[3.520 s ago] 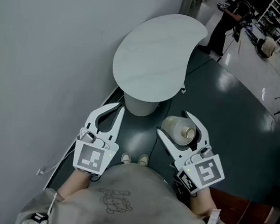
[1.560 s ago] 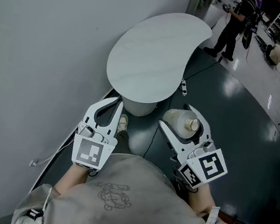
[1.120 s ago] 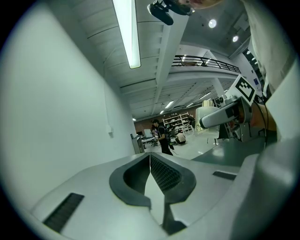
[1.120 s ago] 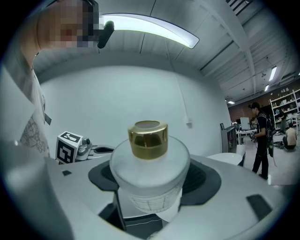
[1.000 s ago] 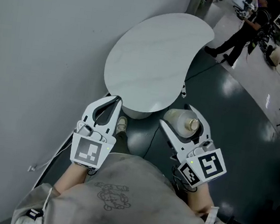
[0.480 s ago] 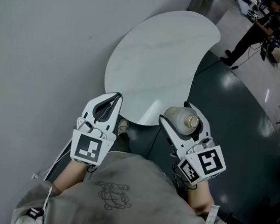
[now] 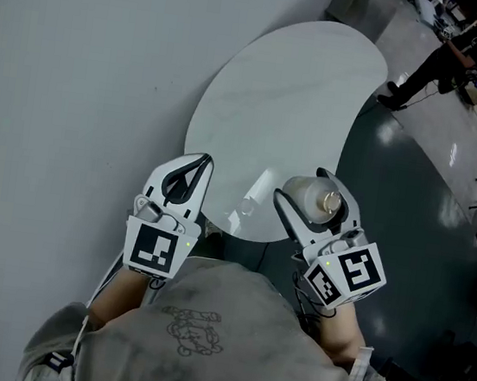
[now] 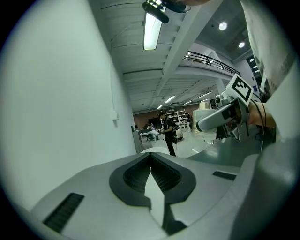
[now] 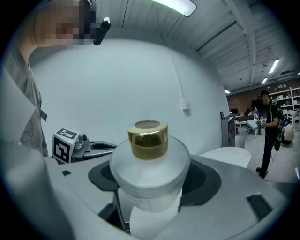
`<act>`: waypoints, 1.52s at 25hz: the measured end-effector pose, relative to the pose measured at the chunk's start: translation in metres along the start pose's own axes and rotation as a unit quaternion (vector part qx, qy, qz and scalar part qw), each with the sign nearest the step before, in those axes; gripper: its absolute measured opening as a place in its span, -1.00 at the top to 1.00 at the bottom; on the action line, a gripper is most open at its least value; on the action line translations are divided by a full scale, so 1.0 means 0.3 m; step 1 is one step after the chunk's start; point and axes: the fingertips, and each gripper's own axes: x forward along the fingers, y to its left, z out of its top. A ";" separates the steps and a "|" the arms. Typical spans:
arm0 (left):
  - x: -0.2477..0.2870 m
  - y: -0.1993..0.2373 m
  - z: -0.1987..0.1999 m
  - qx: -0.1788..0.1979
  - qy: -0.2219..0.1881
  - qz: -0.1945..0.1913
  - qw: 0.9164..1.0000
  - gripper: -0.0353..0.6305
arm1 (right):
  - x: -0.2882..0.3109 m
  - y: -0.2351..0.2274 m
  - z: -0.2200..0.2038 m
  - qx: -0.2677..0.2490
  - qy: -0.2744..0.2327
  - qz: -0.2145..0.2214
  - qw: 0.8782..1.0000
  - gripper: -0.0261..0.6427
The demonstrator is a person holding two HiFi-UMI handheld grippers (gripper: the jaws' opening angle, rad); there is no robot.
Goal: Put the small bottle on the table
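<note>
A small frosted white bottle (image 7: 308, 194) with a gold cap (image 7: 331, 202) lies between the fingers of my right gripper (image 7: 302, 186), which is shut on it. It hangs over the near edge of the white rounded table (image 7: 285, 104). In the right gripper view the bottle (image 9: 150, 183) fills the space between the dark pads (image 9: 202, 179), gold cap (image 9: 148, 138) facing the camera. My left gripper (image 7: 201, 165) is shut with nothing in it, also above the table's near edge. In the left gripper view its jaws (image 8: 150, 161) meet in a thin line.
A grey wall (image 7: 82, 51) runs close along the left side. Dark glossy floor (image 7: 404, 190) lies to the right. A person (image 7: 444, 51) stands far off at the upper right, with shelves behind. Only the table's far tip (image 8: 157, 151) shows past the left jaws.
The view has closed in on the table. Both grippers, earlier over the floor short of the table, now reach over its near edge. The bottle stays held in the right gripper.
</note>
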 end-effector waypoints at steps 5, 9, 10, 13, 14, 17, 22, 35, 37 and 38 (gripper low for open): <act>0.100 0.145 -0.049 -0.005 -0.001 -0.019 1.000 0.84 | 0.181 -0.034 0.010 0.005 0.004 -0.016 1.000 -0.08; 0.148 0.206 -0.059 -0.013 0.001 -0.031 0.999 0.84 | 0.257 -0.049 0.016 0.014 0.009 -0.025 1.000 -0.08; 0.156 0.215 -0.060 -0.013 0.001 -0.033 0.999 0.84 | 0.269 -0.051 0.016 0.016 0.011 -0.026 0.999 -0.08; 0.177 0.233 -0.068 -0.018 0.000 -0.038 0.999 0.84 | 0.294 -0.060 0.011 0.017 0.017 -0.028 0.999 -0.08; 0.184 0.238 -0.072 -0.020 0.000 -0.039 0.999 0.84 | 0.302 -0.065 0.010 0.016 0.019 -0.029 0.999 -0.08; 0.211 0.250 -0.086 -0.021 0.001 -0.040 0.999 0.84 | 0.318 -0.081 0.011 0.012 0.024 -0.031 0.999 -0.08; 0.250 0.251 -0.069 -0.019 -0.004 -0.030 0.999 0.84 | 0.326 -0.121 0.010 0.006 0.028 -0.025 0.999 -0.08; 0.374 0.281 -0.051 -0.026 -0.008 0.028 0.999 0.84 | 0.442 -0.264 0.058 -0.034 0.007 0.005 0.999 -0.08; 0.396 0.294 -0.038 -0.020 -0.013 0.037 0.999 0.84 | 0.472 -0.276 0.067 -0.035 -0.001 0.007 0.999 -0.08; 0.407 0.302 -0.033 -0.016 -0.014 0.040 0.999 0.84 | 0.490 -0.282 0.072 -0.037 -0.003 0.009 0.999 -0.08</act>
